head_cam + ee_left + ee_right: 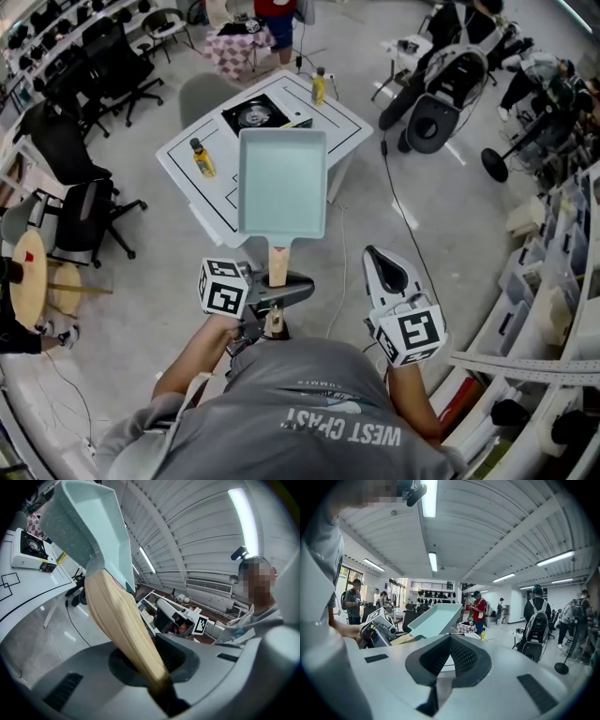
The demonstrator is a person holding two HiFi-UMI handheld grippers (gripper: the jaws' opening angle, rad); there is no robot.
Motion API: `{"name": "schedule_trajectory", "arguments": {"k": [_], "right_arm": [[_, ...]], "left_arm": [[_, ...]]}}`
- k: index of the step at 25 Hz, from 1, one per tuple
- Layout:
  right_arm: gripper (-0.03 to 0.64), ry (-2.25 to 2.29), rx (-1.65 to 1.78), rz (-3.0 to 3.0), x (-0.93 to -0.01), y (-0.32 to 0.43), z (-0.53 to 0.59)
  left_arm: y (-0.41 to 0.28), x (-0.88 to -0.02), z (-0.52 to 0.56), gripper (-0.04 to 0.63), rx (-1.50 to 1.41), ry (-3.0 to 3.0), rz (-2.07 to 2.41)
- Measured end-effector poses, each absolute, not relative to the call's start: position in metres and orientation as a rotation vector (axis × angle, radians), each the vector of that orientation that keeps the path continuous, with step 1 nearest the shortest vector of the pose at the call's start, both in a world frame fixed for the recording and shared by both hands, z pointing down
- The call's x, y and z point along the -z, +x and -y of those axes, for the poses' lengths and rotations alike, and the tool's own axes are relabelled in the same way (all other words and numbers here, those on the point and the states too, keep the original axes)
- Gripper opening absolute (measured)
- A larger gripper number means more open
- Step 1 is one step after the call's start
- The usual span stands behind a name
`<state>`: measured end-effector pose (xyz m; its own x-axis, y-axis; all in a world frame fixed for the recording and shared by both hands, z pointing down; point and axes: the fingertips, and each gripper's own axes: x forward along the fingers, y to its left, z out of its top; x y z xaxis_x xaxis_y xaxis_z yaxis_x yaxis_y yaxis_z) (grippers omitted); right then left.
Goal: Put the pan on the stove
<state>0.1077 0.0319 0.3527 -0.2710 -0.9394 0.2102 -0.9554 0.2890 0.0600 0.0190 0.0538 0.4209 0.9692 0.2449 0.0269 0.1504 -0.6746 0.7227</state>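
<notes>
A pale teal rectangular pan with a wooden handle hangs in the air in front of the person, short of the white table. My left gripper is shut on the handle's end; in the left gripper view the handle runs up from between the jaws to the pan. A black-topped portable stove sits on the table's far side, also visible as the stove in the left gripper view. My right gripper is to the right of the pan, shut and empty.
Two yellow bottles stand on the table, one at its left, one at the far edge. Black office chairs stand left, a round wooden stool nearer. A cable crosses the floor right; shelves line the right.
</notes>
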Motion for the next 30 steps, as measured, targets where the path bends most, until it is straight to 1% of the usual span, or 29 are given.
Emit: {"name": "schedule_trajectory", "arguments": {"k": [17, 30], "right_arm": [[0.011, 1.687, -0.103, 2.326, -0.356, 0.038, 0.035], [0.011, 1.514, -0.064, 2.401, -0.358, -0.017, 0.068]], "left_arm": [[-0.04, -0.433, 0.007, 0.041, -0.127, 2.304, -0.287], [-0.082, -0.439, 0.028, 0.043, -0.064, 2.314, -0.174]]}}
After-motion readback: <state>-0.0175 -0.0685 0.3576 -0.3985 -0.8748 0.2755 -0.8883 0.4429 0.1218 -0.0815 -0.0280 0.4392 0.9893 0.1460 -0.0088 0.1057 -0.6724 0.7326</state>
